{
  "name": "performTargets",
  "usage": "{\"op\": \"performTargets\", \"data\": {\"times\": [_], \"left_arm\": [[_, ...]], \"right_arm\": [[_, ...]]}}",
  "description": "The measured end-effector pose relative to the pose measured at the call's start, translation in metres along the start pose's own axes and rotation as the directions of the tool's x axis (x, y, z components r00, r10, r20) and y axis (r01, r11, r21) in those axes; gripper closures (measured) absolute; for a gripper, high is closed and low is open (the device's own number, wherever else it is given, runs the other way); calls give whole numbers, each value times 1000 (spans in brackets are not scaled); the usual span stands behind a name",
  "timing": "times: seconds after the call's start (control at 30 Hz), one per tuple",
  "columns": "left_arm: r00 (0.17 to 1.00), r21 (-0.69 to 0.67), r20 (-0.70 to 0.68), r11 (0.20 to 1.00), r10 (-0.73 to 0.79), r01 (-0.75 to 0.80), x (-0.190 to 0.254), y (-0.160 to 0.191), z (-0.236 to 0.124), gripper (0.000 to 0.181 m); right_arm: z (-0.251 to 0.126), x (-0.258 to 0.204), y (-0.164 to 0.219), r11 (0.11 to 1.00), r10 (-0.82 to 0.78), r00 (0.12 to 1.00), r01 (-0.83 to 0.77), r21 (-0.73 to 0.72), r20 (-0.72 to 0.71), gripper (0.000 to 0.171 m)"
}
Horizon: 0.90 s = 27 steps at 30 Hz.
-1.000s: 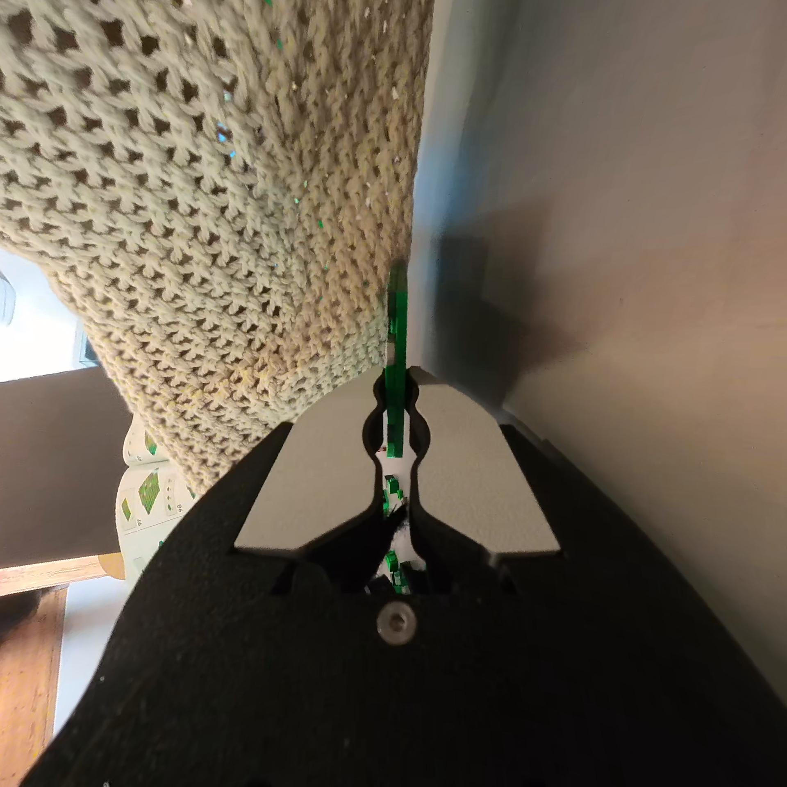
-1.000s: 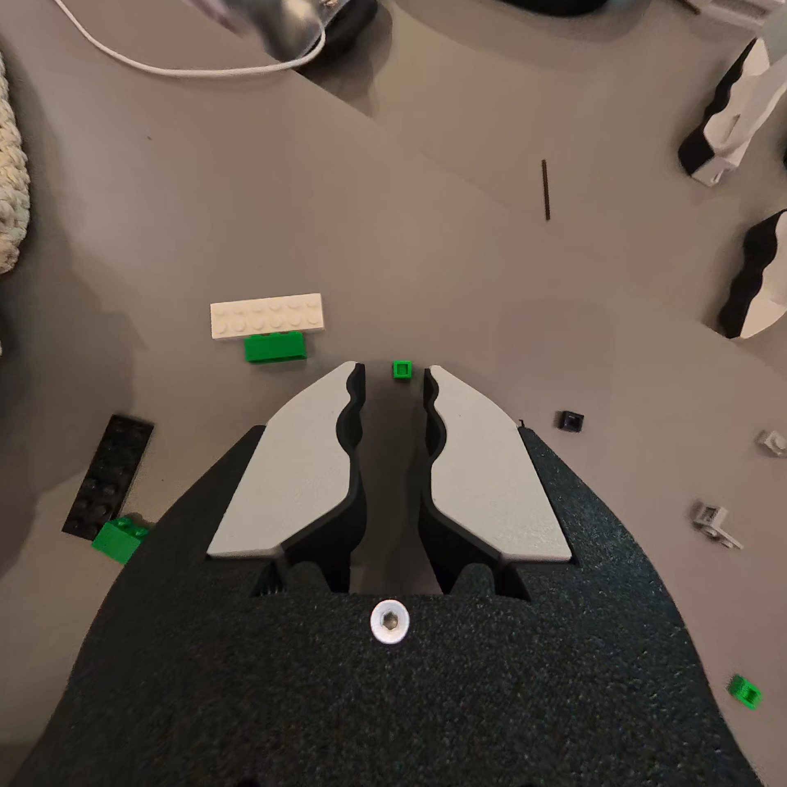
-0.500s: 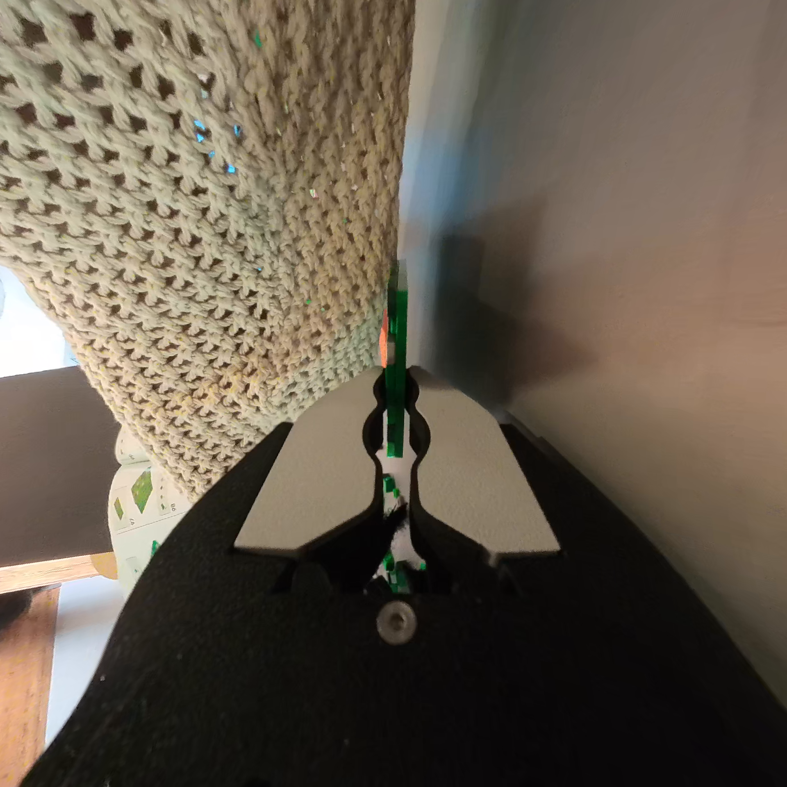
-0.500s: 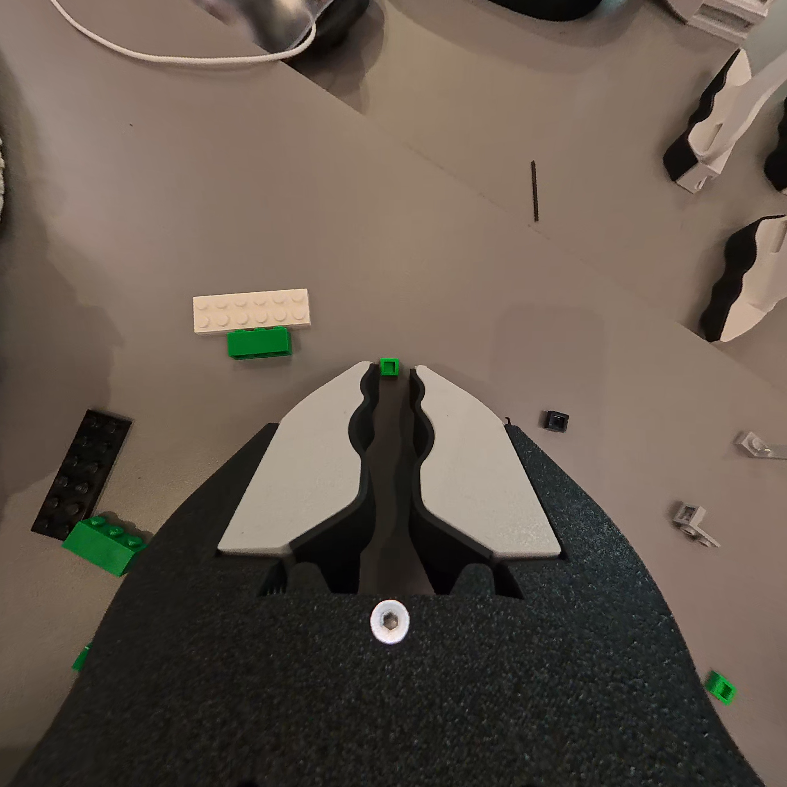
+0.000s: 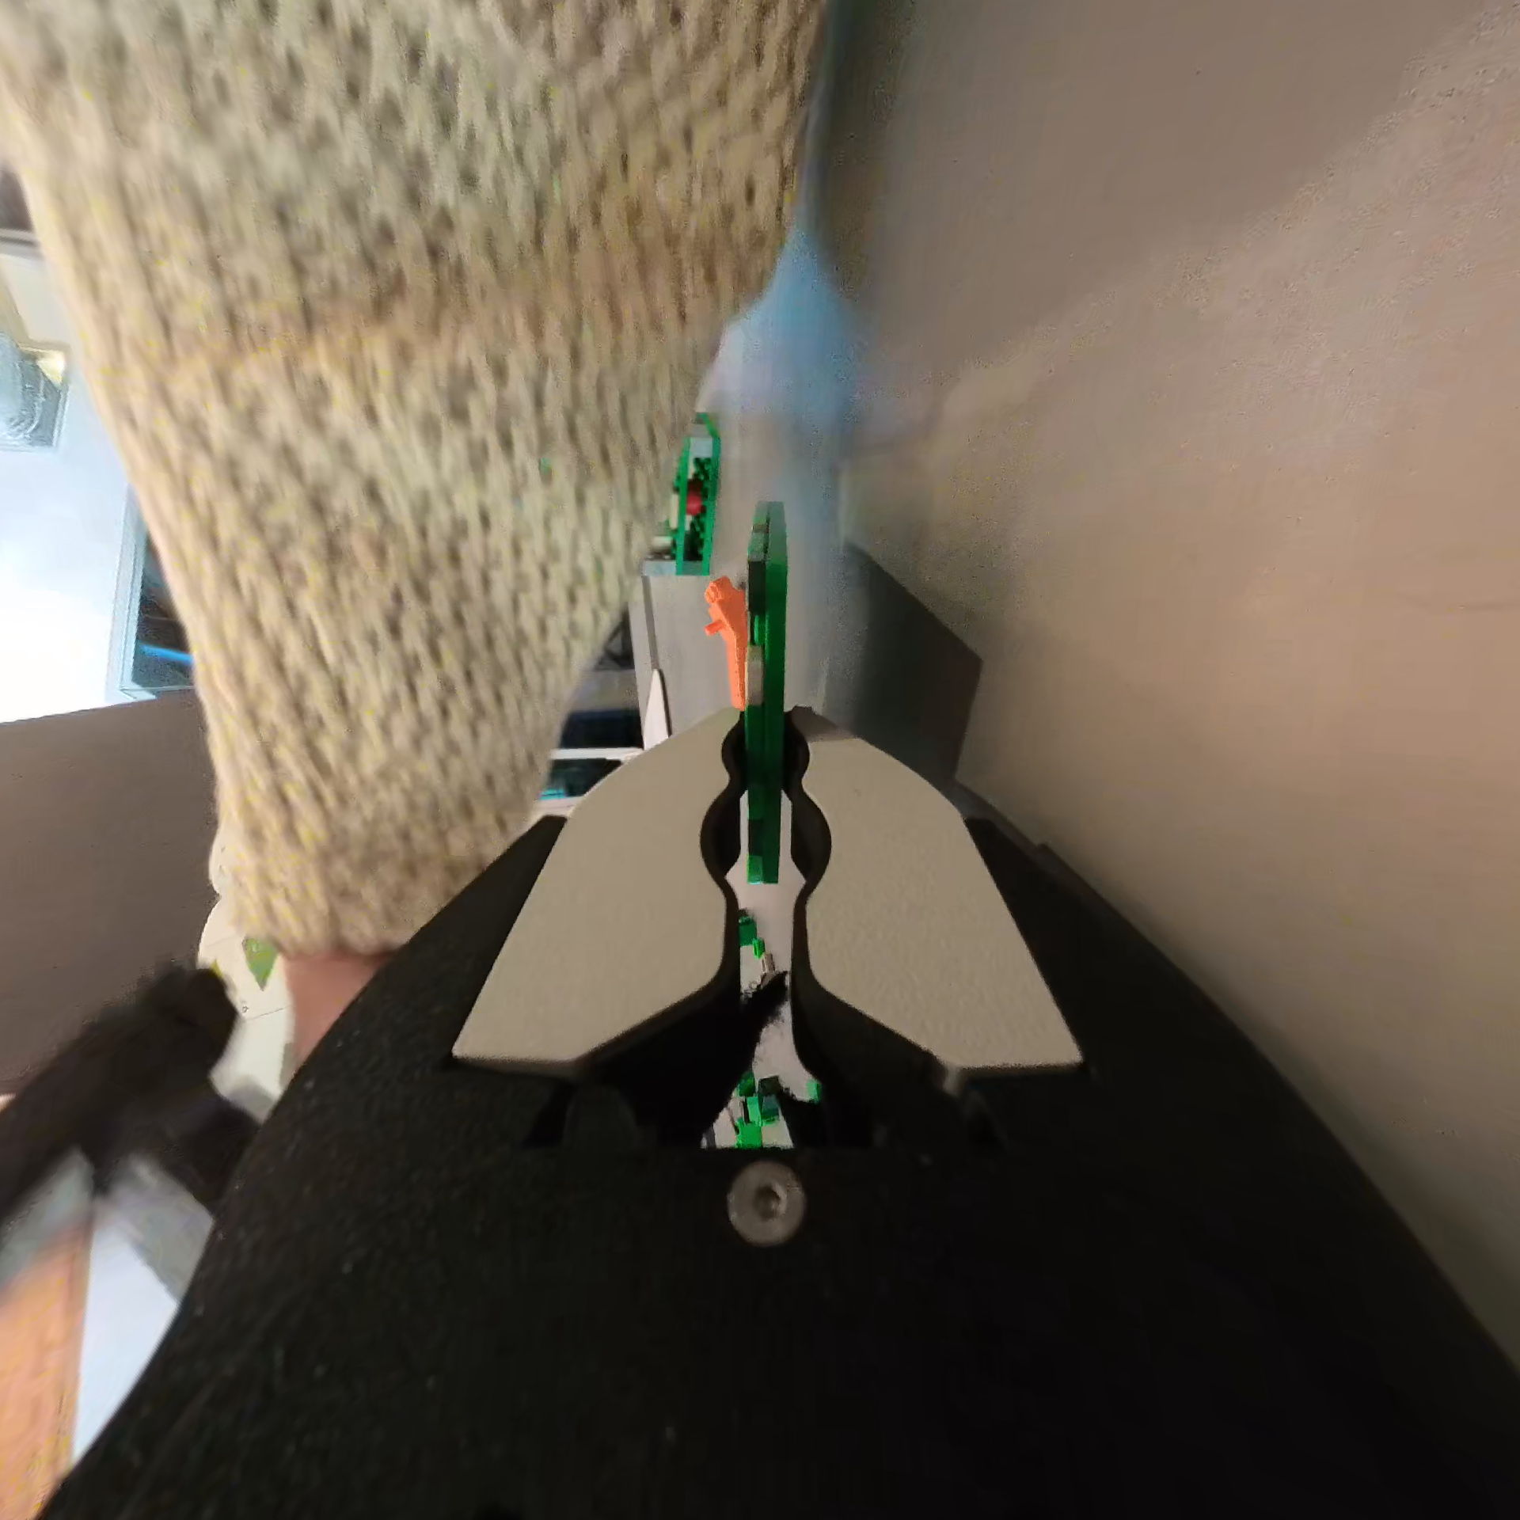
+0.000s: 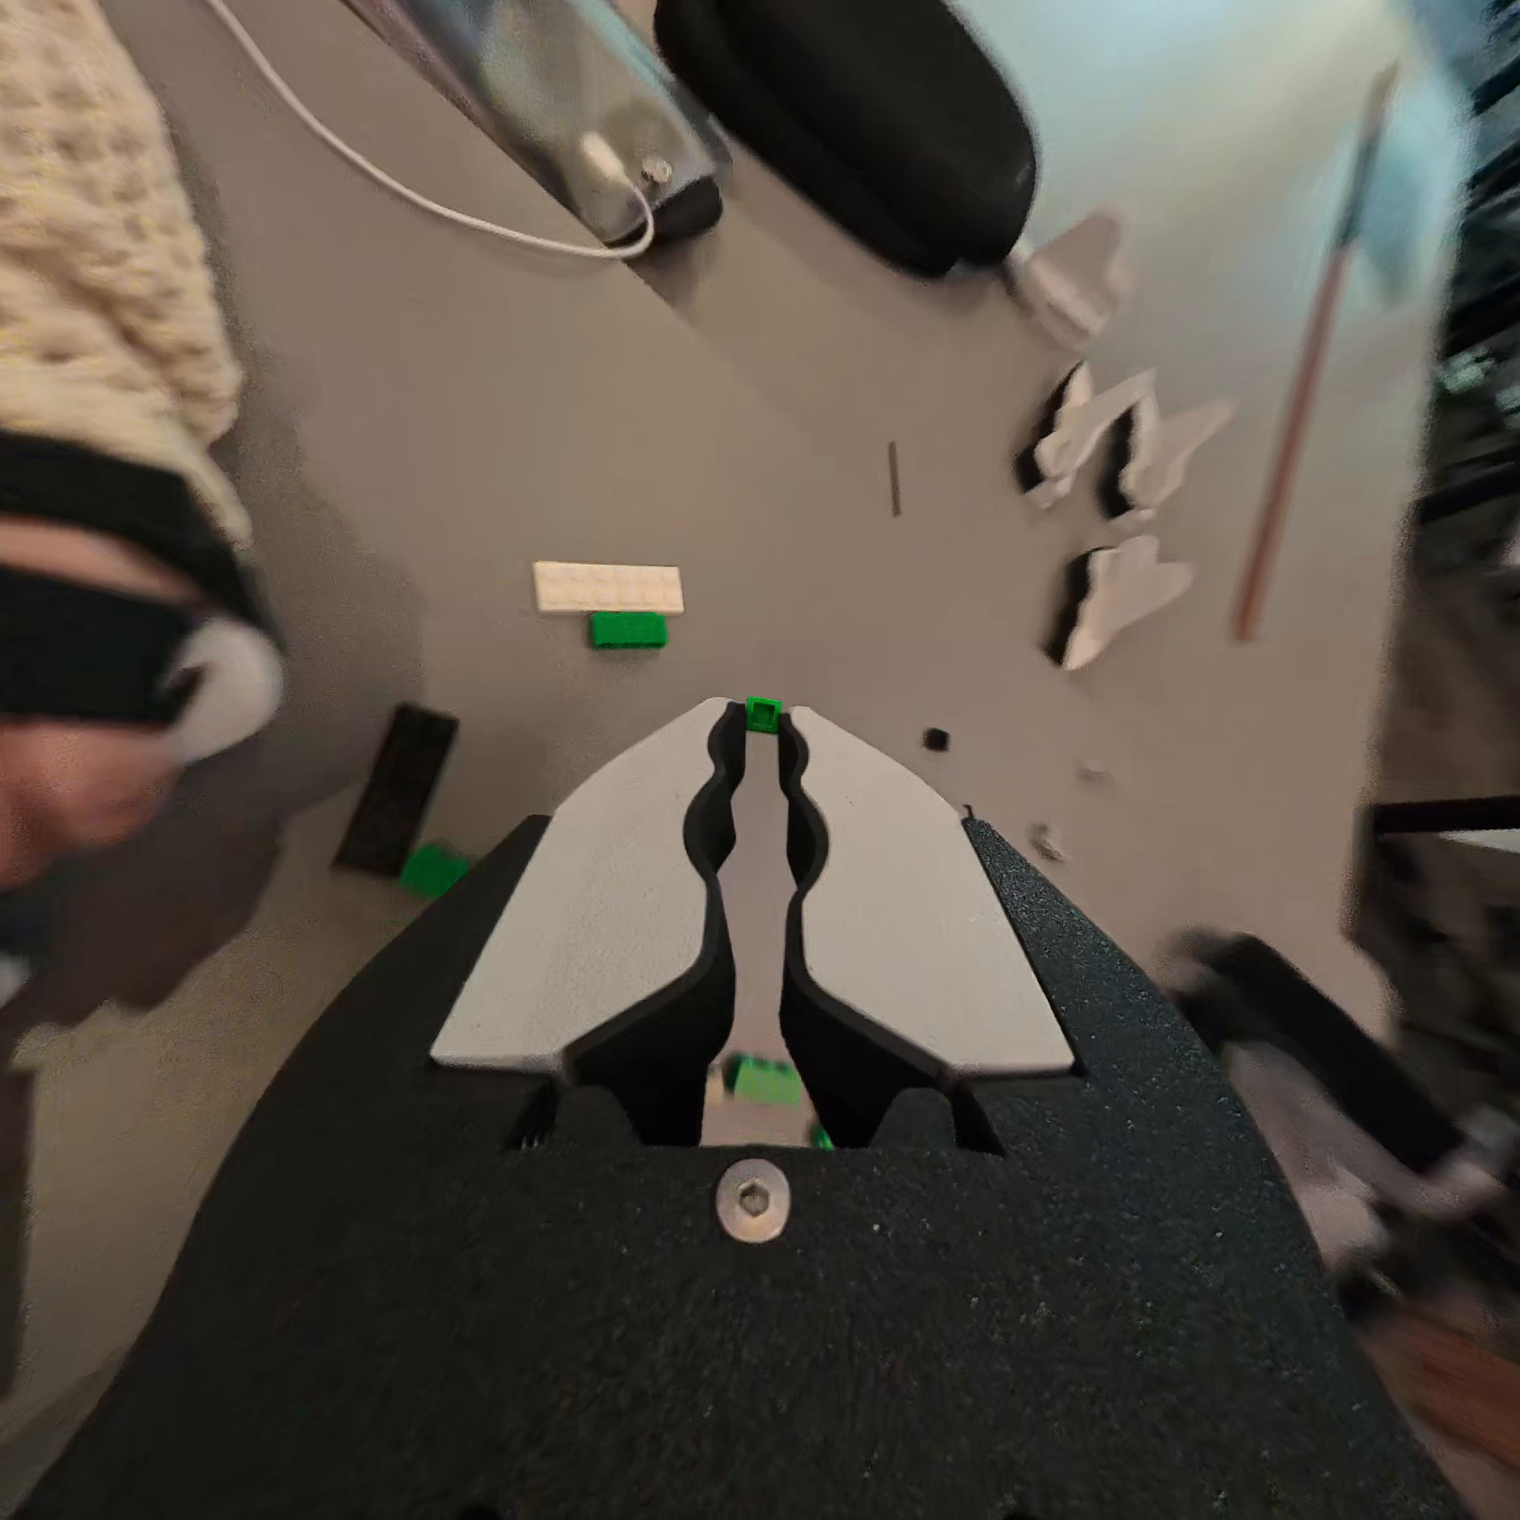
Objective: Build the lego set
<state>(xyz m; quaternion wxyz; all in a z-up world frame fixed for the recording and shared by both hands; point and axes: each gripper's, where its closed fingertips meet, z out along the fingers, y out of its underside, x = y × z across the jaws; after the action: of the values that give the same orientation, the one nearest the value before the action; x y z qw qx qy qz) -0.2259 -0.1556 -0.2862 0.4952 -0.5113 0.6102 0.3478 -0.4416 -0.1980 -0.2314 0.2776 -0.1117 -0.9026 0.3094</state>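
R tool point(image 6: 762, 714) is pinched shut on a tiny green square piece point(image 6: 762, 712), held right at the very tips and clear of the table point(image 6: 510, 395). L tool point(image 5: 766, 724) is clamped on a thin green plate point(image 5: 766, 658), seen edge-on: its long axis runs straight out ahead along the tool's fingers, w/ an orange bit point(image 5: 729, 633) stuck on its left face.

What matters next, I reckon: the small piece has to meet a flat face of that plate, not its edge, so approach must come from the side. From R's cam I see the other hand point(image 6: 90, 740) far left, blurred, so the plate lies to R's left; can't tell the gap.

Room: a knit sleeve point(image 5: 370, 411) crowds the plate's left face in L's view; the right side sits nr the table surface. Loose parts stay ahead of R: white brick point(image 6: 607, 587), green brick point(image 6: 628, 632) just beside it, black plate point(image 6: 395, 790) further left. All well apart from the tips.
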Motion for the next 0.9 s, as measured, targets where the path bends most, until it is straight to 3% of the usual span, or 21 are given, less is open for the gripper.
{"op": "performTargets", "data": {"times": [0.1,0.2,0.27,0.33,0.43,0.7,0.9], "left_arm": [[1000,-28,13,1000,-1,1,-4,5,-1,175],[998,-29,38,998,-51,52,-11,11,-4,175],[989,-14,51,990,-139,140,-18,15,-6,176],[971,26,56,973,-231,230,-25,14,-9,176],[954,104,72,954,-289,282,-36,2,-15,175],[981,94,192,996,-28,10,-41,-20,-21,176],[980,92,197,996,-9,-10,-41,-21,-21,176]], "right_arm": [[-64,-21,-10,966,-258,928,254,-49,-268,164],[-124,-57,-14,795,-596,628,551,-254,-501,164],[-149,-88,-7,624,-769,407,644,-443,-493,165],[-161,-117,6,425,-897,231,682,-595,-376,164],[-173,-140,12,197,-971,35,681,-705,-237,164],[-170,-156,3,-160,-971,-240,709,-686,-22,164],[-157,-170,6,-281,-947,-315,737,-615,56,164]]}}
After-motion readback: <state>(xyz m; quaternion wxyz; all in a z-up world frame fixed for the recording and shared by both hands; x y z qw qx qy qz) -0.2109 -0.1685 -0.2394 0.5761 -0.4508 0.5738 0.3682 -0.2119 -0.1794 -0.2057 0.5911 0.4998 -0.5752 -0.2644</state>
